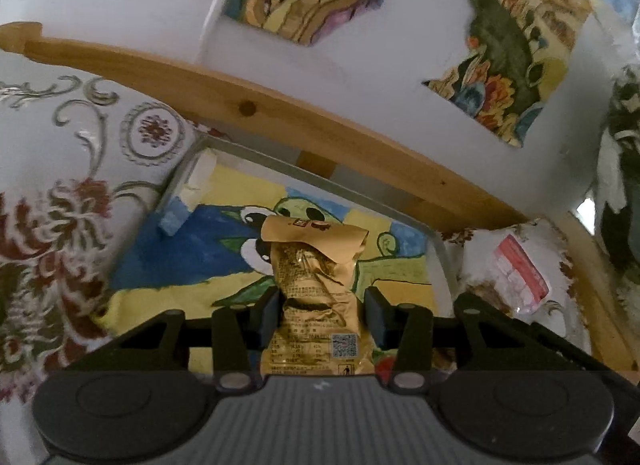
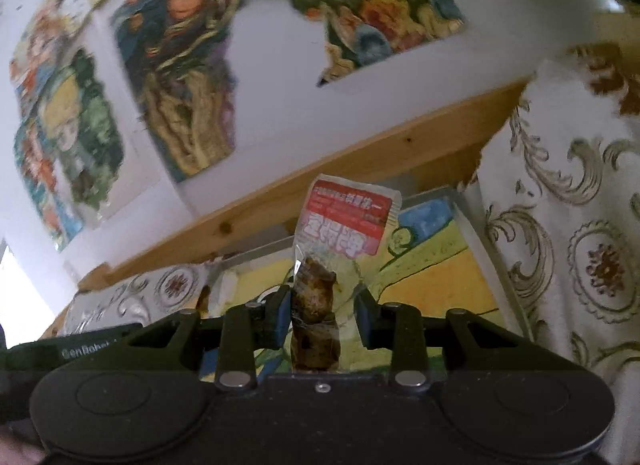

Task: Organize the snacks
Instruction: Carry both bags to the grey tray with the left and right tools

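A crumpled gold snack packet (image 1: pixel 316 293) stands upright between the fingers of my left gripper (image 1: pixel 322 317), which is shut on it. Under it lies a shallow tray with a grey rim (image 1: pixel 320 181) and a painted cartoon bottom. My right gripper (image 2: pixel 322 317) is shut on a clear packet with a red label (image 2: pixel 348 221) and a brown snack inside, held upright over the same tray (image 2: pixel 460 209). A similar red-labelled packet (image 1: pixel 520 273) shows at the right of the left wrist view. Part of the left gripper's body (image 2: pixel 80 345) shows at the left of the right wrist view.
A wooden rail (image 1: pixel 280 117) (image 2: pixel 320 185) runs just behind the tray. Behind it is a white wall with colourful paintings (image 1: pixel 500 45) (image 2: pixel 180 85). A white floral cloth (image 1: pixel 60 185) (image 2: pixel 580 225) lies around the tray. A blue and white block (image 1: pixel 180 209) sits in the tray's corner.
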`<move>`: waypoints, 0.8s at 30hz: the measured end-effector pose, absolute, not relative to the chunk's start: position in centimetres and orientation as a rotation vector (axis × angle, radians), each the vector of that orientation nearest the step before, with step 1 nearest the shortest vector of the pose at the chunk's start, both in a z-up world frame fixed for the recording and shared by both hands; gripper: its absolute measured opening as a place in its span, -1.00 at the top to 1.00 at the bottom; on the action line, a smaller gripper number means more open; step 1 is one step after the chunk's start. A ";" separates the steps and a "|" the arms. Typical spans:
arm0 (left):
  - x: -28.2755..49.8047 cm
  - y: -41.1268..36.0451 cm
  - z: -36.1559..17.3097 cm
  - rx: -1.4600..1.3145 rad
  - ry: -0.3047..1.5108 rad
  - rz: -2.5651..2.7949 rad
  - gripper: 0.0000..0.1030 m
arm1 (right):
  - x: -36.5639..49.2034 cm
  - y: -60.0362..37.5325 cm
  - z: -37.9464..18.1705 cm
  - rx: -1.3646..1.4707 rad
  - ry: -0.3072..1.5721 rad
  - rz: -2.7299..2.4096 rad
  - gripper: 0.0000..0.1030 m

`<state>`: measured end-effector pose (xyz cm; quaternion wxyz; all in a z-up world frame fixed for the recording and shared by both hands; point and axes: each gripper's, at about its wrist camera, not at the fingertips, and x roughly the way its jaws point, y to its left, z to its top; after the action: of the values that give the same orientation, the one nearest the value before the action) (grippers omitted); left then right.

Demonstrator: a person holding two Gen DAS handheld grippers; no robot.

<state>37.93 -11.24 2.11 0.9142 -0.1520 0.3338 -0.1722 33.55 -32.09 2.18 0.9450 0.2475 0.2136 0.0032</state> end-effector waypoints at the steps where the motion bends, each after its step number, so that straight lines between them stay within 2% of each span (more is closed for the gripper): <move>1: 38.4 -11.7 1.8 -0.303 0.694 -0.350 0.04 | 34.3 -32.4 1.6 0.519 0.443 -0.006 0.33; 7: 40.5 -13.5 -0.4 -0.243 0.754 -0.324 0.04 | 36.6 -33.9 -1.3 0.592 0.488 -0.035 0.31; 15: 41.8 -14.2 -2.4 -0.224 0.812 -0.278 0.01 | 37.8 -34.4 -2.1 0.584 0.539 -0.067 0.31; 17: 41.9 -14.2 -2.5 -0.219 0.818 -0.272 -0.03 | 37.8 -34.6 -2.2 0.588 0.544 -0.067 0.21; 19: 41.8 -14.2 -2.4 -0.213 0.809 -0.262 -0.09 | 37.7 -34.5 -2.1 0.569 0.548 -0.074 -0.04; 20: 41.7 -14.1 -2.2 -0.207 0.800 -0.260 -0.15 | 37.7 -34.4 -2.0 0.557 0.548 -0.078 -0.08; 22: 41.5 -13.9 -1.8 -0.204 0.781 -0.250 -0.45 | 37.5 -34.2 -1.8 0.535 0.548 -0.079 -0.21; 24: 41.2 -13.6 -1.3 -0.206 0.757 -0.233 -0.55 | 37.3 -34.1 -1.5 0.522 0.550 -0.082 -0.36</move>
<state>41.19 -13.58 -1.30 0.9174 -0.1001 0.3680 -0.1133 37.29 -34.12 -1.51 0.9281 0.2549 0.2683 -0.0401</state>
